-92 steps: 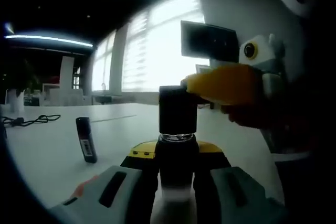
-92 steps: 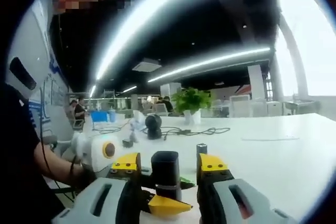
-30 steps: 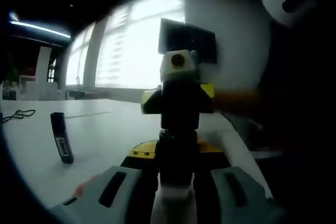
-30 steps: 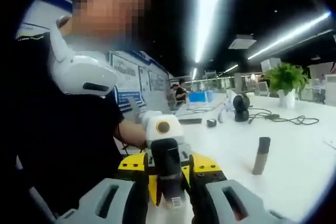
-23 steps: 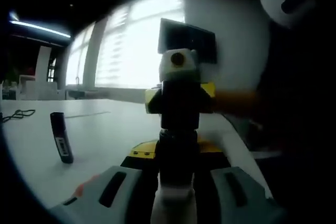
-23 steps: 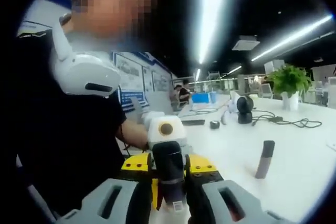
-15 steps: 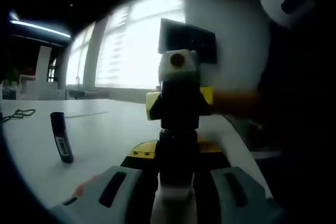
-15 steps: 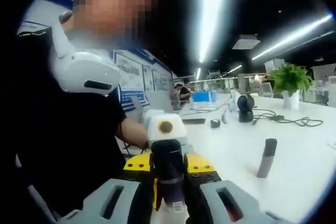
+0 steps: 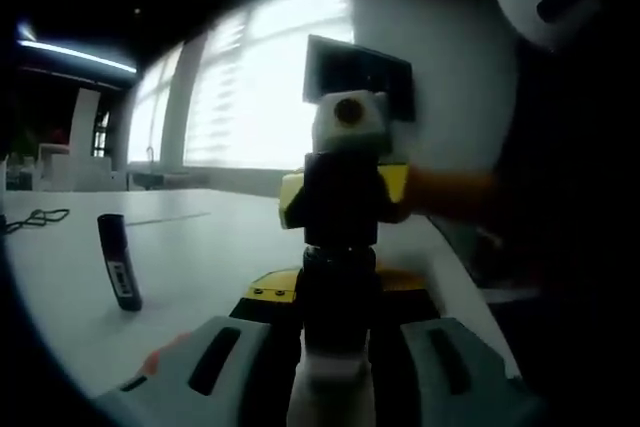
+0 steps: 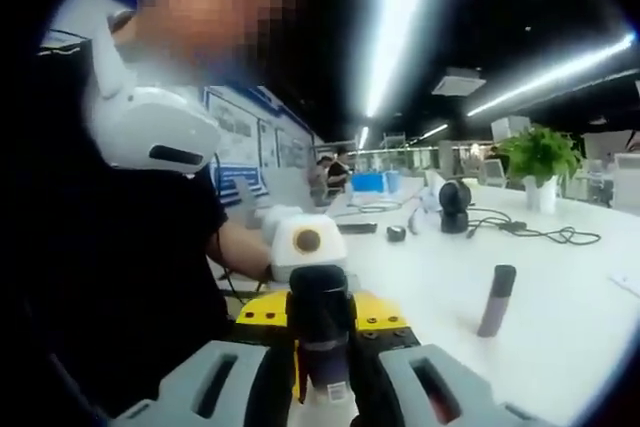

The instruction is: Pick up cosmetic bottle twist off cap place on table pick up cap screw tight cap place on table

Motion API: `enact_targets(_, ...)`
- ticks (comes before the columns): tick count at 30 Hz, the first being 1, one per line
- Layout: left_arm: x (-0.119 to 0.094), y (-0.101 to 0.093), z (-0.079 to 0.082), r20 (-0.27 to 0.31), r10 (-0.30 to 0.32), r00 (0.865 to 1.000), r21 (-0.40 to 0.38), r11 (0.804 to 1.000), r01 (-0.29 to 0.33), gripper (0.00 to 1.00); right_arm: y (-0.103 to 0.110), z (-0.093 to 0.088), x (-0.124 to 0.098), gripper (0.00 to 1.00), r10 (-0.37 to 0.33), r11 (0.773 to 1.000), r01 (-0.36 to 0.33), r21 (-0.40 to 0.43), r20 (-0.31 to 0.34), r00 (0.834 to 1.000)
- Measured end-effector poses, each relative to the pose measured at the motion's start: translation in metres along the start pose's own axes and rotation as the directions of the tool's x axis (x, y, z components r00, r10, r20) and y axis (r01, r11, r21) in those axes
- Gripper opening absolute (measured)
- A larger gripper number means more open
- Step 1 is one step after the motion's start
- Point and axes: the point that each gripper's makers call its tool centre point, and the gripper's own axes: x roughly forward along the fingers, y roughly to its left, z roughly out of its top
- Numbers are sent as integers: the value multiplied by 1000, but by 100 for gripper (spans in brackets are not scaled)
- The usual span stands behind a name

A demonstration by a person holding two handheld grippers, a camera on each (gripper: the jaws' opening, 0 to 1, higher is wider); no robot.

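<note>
**A:** What are you holding right now?

**B:** My left gripper (image 9: 335, 342) is clamped on the cosmetic bottle (image 9: 337, 302), holding it up above the desk (image 9: 200, 267). My right gripper (image 10: 322, 372) is closed on the cap (image 10: 320, 319) at the top of that same bottle. In the left gripper view I see the right gripper's yellow tips on both sides of the dark cap.

**A:** So how far along are you?

**B:** The bottle is picked up, so that part is done. The cap sits right on top of the bottle, and I think I am turning it. I cannot tell from here if I am taking it off or putting it back on. Either way, the bottle is not yet set down on the desk, so that is left to do.

**A:** How many things are there?

**B:** One bottle, one cap and two grippers. There is also one dark tube (image 9: 119, 275) standing on the desk by itself, well apart from the bottle. Far off in the right gripper view I see one green plant (image 10: 537, 155) and one round black camera (image 10: 453, 197) with cables (image 10: 540, 234) next to it.
</note>
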Motion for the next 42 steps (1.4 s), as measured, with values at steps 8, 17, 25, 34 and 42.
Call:
enact_targets(8, 0, 0, 0, 0, 0, 1000, 3, 1000, 0, 15, 0, 0, -1, 14, -88, 996, 87, -29, -2, 996)
enact_targets(17, -1, 1, 0, 1, 4, 1000, 3, 1000, -4, 15, -3, 0, -2, 14, -203, 978, 204, -37, 20, 979)
enact_targets(25, -2, 6, 0, 2, 29, 1000, 6, 1000, -29, 15, -9, 1, -2, 14, -305, 951, 307, -28, 49, 951)
enact_targets(34, -2, 11, 0, 2, 64, 998, 14, 998, -64, 15, -14, 2, -1, 14, -394, 919, 395, 0, 71, 916)
enact_targets(42, -2, 15, 0, 2, 89, 996, 20, 996, -89, 15, -19, 3, -2, 14, -510, 860, 510, 17, 83, 856)
